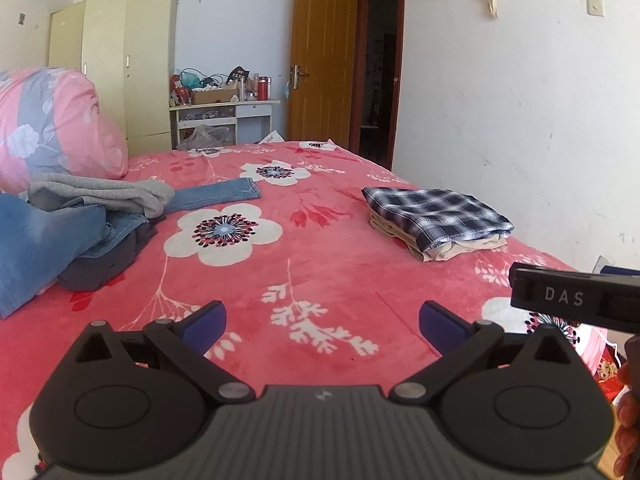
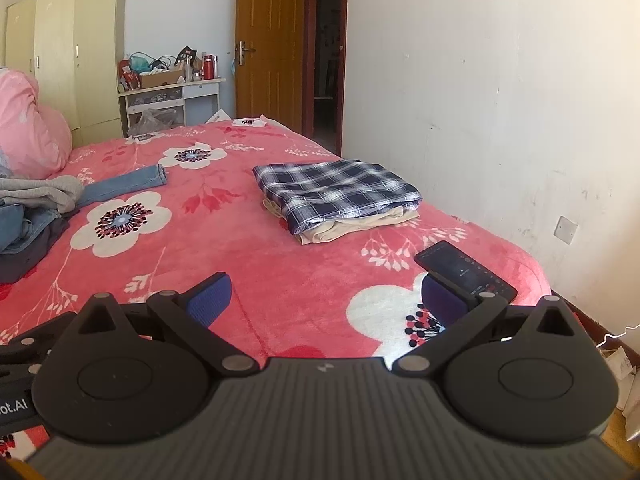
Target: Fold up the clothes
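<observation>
Both tongs, left and right, gape wide and empty over the bed; the unfolded heap lies ahead to the left, nearer the left tongs. The jeans leg runs rightward from it; the folded stack sits right.

Colours and patterns

Bedspread: red, white flowers. Folded shirt: navy-white plaid. Jeans: blue. Pillow: pink-grey floral.

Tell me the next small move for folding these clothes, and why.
Probably carry the open left gripper left to the unfolded pile and take the grey sweatshirt on top. Both grippers are empty, the right gripper open too, and the plaid shirt already lies folded on a beige garment.
</observation>
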Action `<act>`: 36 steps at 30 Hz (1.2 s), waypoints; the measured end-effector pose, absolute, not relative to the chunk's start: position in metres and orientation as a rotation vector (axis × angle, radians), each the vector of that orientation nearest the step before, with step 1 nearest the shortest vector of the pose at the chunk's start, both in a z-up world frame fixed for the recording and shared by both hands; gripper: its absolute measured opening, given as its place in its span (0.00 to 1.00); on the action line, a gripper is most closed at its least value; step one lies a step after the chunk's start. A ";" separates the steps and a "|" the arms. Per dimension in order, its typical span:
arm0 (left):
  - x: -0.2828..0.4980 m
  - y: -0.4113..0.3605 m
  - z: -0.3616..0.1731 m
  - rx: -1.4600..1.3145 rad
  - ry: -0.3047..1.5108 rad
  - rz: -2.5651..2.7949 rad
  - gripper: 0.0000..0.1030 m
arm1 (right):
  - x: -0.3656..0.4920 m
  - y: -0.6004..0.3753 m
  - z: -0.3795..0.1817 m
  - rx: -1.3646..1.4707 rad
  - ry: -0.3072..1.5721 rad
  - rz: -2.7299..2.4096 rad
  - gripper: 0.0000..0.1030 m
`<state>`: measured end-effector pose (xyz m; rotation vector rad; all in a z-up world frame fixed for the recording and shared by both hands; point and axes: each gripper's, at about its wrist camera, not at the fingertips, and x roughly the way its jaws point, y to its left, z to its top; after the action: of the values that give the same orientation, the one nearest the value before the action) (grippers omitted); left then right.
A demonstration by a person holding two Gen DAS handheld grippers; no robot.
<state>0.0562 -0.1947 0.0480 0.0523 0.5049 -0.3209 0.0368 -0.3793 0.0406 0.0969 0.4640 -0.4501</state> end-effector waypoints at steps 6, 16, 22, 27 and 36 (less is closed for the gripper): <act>0.057 -0.190 0.050 0.049 0.508 -0.313 1.00 | 0.040 -0.375 0.040 0.085 0.463 -0.450 0.99; 0.058 -0.186 0.049 0.036 0.516 -0.308 1.00 | 0.044 -0.371 0.040 0.077 0.470 -0.445 0.99; 0.057 -0.184 0.049 0.032 0.519 -0.306 1.00 | 0.044 -0.369 0.039 0.074 0.472 -0.443 0.99; 0.055 -0.185 0.050 0.031 0.520 -0.310 1.00 | 0.042 -0.368 0.040 0.074 0.473 -0.444 0.99; 0.054 -0.183 0.050 0.028 0.522 -0.312 1.00 | 0.042 -0.368 0.039 0.074 0.472 -0.443 0.99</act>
<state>0.0538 -0.1828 0.0503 0.0281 0.5224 -0.3124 0.0416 -0.3675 0.0391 0.0742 0.4718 -0.4434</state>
